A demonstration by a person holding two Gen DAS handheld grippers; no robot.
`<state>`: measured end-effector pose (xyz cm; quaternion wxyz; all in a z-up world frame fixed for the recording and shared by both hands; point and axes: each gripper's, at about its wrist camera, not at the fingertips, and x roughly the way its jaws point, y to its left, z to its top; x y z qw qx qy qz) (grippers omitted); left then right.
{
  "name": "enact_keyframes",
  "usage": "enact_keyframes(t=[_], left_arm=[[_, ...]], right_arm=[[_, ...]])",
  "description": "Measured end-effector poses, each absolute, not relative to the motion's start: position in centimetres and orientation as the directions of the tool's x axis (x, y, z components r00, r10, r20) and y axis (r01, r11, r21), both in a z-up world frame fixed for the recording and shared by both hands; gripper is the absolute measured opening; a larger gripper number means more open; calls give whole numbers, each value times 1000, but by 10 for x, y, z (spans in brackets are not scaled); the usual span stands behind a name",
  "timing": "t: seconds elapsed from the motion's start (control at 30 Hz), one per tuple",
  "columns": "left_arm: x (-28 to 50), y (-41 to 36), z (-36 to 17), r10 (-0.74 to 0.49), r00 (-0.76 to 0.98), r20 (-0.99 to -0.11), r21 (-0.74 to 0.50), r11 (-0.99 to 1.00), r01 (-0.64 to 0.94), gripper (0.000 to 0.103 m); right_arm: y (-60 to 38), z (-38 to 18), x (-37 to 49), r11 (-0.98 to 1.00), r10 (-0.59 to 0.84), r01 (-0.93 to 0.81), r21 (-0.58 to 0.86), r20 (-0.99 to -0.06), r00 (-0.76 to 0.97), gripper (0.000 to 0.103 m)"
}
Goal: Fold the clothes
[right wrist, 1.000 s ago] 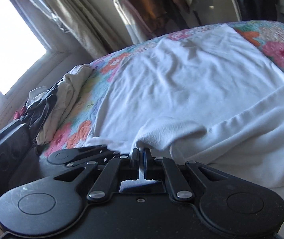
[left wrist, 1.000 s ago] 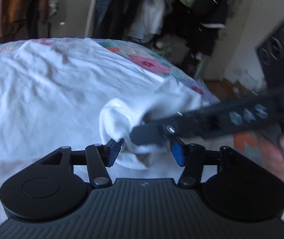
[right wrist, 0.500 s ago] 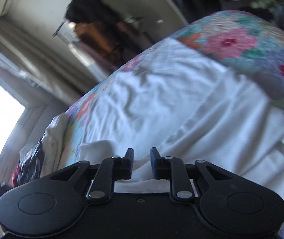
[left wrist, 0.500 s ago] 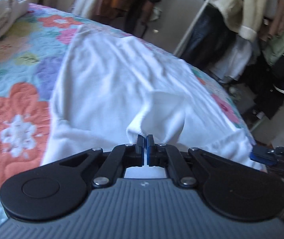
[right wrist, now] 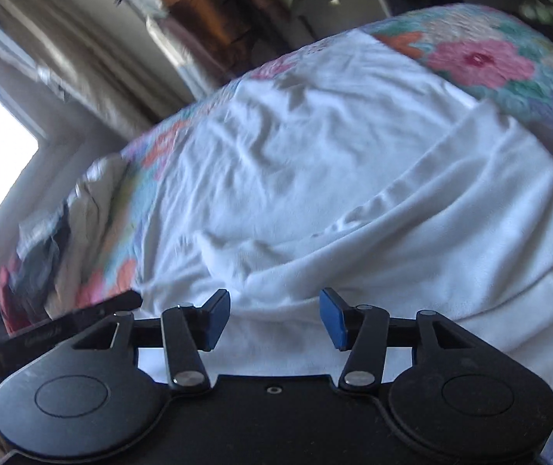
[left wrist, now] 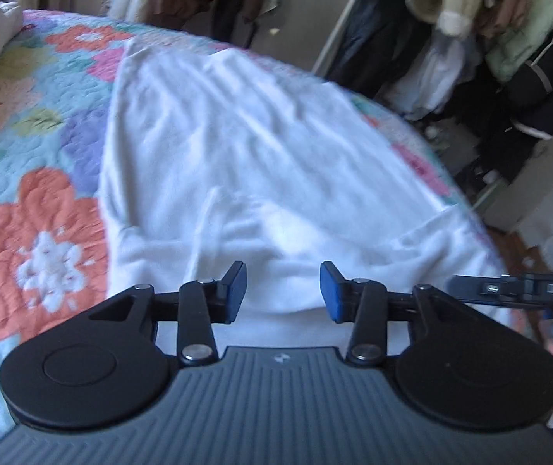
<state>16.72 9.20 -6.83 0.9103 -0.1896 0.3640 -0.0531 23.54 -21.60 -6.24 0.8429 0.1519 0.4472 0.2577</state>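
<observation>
A white garment (left wrist: pixel 237 155) lies spread on a floral quilt (left wrist: pixel 36 209), with its near part folded over onto itself; it also shows in the right wrist view (right wrist: pixel 315 178). My left gripper (left wrist: pixel 282 290) is open and empty just above the garment's near folded edge. My right gripper (right wrist: pixel 274 319) is open and empty over the same near edge. The right gripper's finger shows at the right edge of the left wrist view (left wrist: pixel 509 290). The left gripper's finger shows at the left of the right wrist view (right wrist: pixel 55 329).
A pile of crumpled clothes (right wrist: pixel 44 240) lies at the left side of the bed, by the window. A rack of hanging clothes (left wrist: pixel 489 38) stands beyond the bed's far right. The bed edge drops to a wooden floor (left wrist: pixel 524 244) at the right.
The right gripper let go of the white fold and the left gripper took it. The left gripper then also opened, and the fold now lies on the garment.
</observation>
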Motion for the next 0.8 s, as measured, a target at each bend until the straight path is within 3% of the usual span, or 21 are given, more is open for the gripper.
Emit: enact_keyframes(t=[0.07,0.2,0.3,0.37,0.53,0.6,0.7,0.73,0.77,0.8], left_arm=[[168,99,-81,-235,700,-674,-415,905,-95,41],[167,122,-106,-439,580,-686,-622,767,-155,41],[166,128,-97,-410,607,-681,-598,790,-138,46],[171,126,-92,-345,644,-683,-550,823,-143,53],[191,114,-92,-274,666,-694,-511,839,-187,54],[200,107,-93,-254,664,-703,-480,858,-180,54],[206,99,-99,-205,663,-720,-415,893,-175,50],[207,98,-102,-189,663,-725,-399,899,-179,37],[206,96,-102,-171,664,-728,-370,913,-171,21],[206,94,-102,-152,666,-730,-340,927,-161,14]], right_arm=[[-212,-66,236,832,554,-290,472,-700,451,59],[-217,-69,232,819,572,-259,513,-690,443,59],[-215,-67,228,780,622,-276,561,-655,429,59],[-218,-79,237,743,656,-174,647,-650,384,63],[-239,-117,253,698,588,159,698,-685,429,64],[-249,-128,253,621,609,238,746,-651,453,64],[-258,-137,252,545,632,270,793,-601,489,63],[-259,-139,252,540,628,271,797,-596,500,59],[-260,-139,252,544,620,270,794,-598,508,52],[-261,-138,252,557,603,271,785,-606,518,29]])
